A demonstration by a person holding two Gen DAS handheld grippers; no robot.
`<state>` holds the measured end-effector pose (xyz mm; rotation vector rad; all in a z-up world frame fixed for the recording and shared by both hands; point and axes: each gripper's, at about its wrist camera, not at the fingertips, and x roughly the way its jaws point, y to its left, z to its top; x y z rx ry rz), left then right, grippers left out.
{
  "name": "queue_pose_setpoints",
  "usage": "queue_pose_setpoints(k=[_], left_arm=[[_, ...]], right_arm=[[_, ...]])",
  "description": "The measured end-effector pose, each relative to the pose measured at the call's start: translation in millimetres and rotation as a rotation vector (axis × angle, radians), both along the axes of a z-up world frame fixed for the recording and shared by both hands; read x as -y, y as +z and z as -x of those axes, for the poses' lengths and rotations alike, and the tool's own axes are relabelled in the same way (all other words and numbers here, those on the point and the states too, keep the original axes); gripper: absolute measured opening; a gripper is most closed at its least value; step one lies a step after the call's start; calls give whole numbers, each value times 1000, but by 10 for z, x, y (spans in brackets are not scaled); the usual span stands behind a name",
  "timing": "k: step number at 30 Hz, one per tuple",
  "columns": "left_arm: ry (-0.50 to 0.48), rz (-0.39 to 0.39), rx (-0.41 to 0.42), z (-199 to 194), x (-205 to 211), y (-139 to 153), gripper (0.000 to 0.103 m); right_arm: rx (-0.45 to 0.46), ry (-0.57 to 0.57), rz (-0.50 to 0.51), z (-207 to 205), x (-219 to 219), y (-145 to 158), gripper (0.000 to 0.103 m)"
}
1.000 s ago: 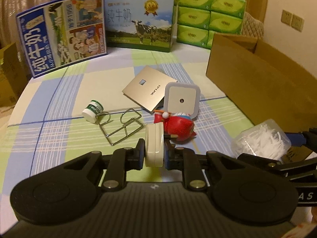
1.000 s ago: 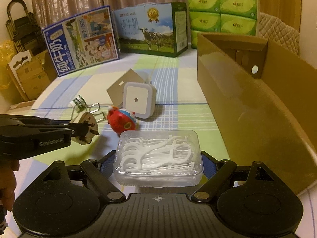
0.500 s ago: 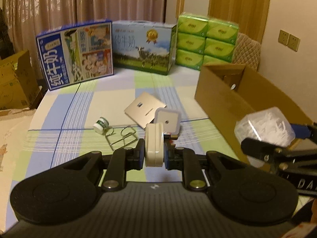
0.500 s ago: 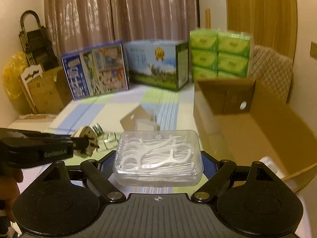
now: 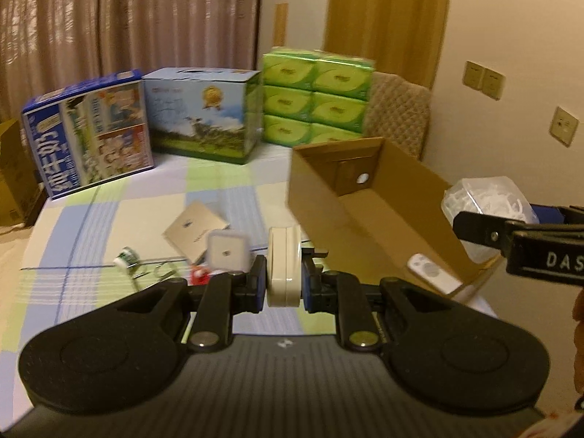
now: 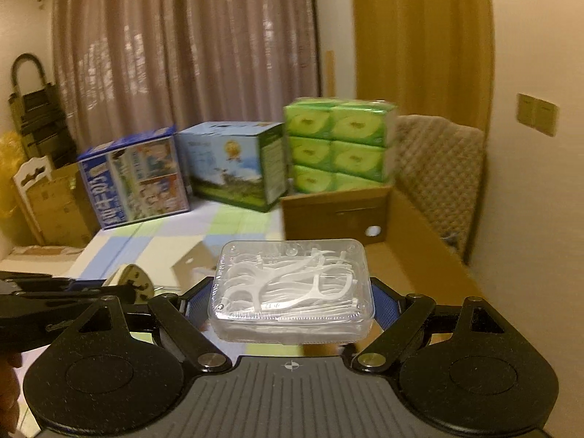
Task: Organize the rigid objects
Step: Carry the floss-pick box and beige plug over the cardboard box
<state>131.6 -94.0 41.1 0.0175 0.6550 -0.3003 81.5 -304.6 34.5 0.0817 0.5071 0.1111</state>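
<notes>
The left claw (image 5: pixel 284 280) is clamped on a cream plug adapter (image 5: pixel 284 266), the right claw (image 6: pixel 292 304) on a clear box of floss picks (image 6: pixel 292 286) — both held in the air beside the open cardboard box (image 5: pixel 368 219), which holds a white remote (image 5: pixel 432 273).

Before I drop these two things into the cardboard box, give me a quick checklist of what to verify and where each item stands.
1. Left gripper clamped on the cream plug adapter: ok.
2. Right gripper clamped on the clear floss pick case: ok.
3. Cardboard box open at the top: ok.
4. Free floor space in the box beside the white remote: ok.
5. Floss case lid latched: cannot tell.
6. Either load directly above the box opening: cannot tell.
</notes>
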Motion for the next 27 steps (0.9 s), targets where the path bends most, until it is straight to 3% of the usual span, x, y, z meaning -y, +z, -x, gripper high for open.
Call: queue_pose_setpoints(k=[13,27], left_arm=[[-113,21,-22,-221,721,2,16],[-243,3,-48,-707,1391,-102,16]], right_arm=[[-21,-107,12,-100,794,-59,83],[-97,-135,2,-407,1161,-331,83]])
